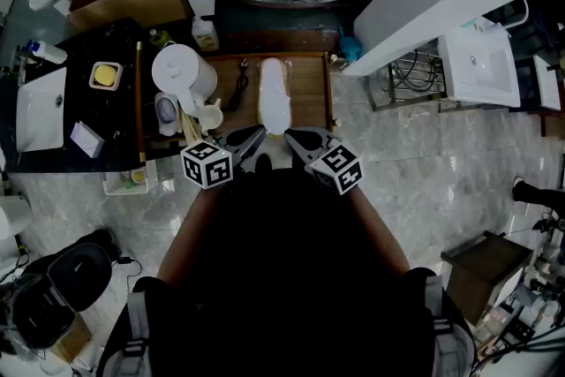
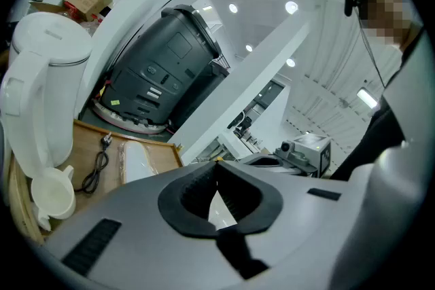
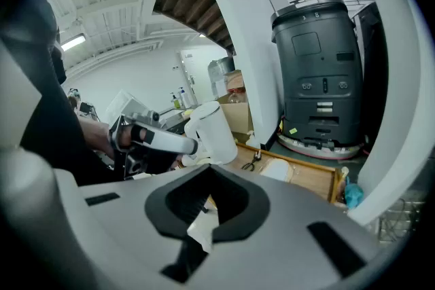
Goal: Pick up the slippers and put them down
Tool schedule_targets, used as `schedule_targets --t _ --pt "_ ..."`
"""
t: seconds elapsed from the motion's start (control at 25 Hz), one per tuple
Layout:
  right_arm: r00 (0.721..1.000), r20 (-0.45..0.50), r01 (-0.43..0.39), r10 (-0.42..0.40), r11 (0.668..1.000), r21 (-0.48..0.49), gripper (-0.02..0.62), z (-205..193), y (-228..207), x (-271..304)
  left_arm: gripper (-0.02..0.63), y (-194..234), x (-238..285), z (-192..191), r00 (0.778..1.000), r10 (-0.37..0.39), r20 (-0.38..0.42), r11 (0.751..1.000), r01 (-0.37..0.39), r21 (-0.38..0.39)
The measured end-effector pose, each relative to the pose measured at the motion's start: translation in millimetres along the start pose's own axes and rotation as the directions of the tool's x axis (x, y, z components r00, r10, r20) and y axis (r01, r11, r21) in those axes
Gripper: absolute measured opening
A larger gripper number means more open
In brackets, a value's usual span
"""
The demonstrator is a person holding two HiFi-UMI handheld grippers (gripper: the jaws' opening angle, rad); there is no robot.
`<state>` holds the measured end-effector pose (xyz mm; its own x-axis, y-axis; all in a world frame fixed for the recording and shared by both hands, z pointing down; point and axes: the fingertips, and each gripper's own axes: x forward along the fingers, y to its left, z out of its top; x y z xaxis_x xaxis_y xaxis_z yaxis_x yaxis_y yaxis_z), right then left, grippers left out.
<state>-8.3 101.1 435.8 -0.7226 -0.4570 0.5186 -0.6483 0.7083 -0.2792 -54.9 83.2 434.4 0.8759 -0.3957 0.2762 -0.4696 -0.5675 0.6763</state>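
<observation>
Left tongs (image 1: 257,136) are shut tight and hold nothing. At the left edge of the wooden bench (image 1: 309,91) stand a big white kettle (image 1: 181,73) and a small cup (image 1: 210,115). Next comes a black cord (image 1: 238,89). One white slipper (image 1: 274,97) lies flat in the middle, just past both tips. Right tongs (image 1: 292,137) are shut too, holding nothing.

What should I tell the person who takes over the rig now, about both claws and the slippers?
Left claw: shut, empty.
Right claw: shut, empty.
Both hover at the near end of the wooden tray.
Slippers: lying flat on the tray, right of the white kettle, apart from both claws.
Done: nothing visible yet.
Left: pick the slippers up, put them down.
</observation>
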Motion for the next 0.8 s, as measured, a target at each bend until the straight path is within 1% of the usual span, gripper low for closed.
schedule_targets --t 0.24,0.6,0.8 --pt "1.0 0.01 0.005 -0.005 1.0 0.004 0.006 -3.1 1.5 -0.4 0.012 4.4 -3.5 -5.6 1.0 0.008 -0.009 1.0 -0.008 0.004" --pt "1.0 0.016 -0.002 0.002 1.0 0.003 0.006 -2.4 5.1 -2.2 0.012 -5.4 -4.9 -5.5 1.0 0.007 -0.003 1.0 -0.007 0.007" --pt "0.999 0.016 -0.03 0.03 1.0 0.003 0.008 0.8 8.0 -2.8 0.012 -9.8 -5.0 -4.2 1.0 0.017 0.003 1.0 -0.017 0.004"
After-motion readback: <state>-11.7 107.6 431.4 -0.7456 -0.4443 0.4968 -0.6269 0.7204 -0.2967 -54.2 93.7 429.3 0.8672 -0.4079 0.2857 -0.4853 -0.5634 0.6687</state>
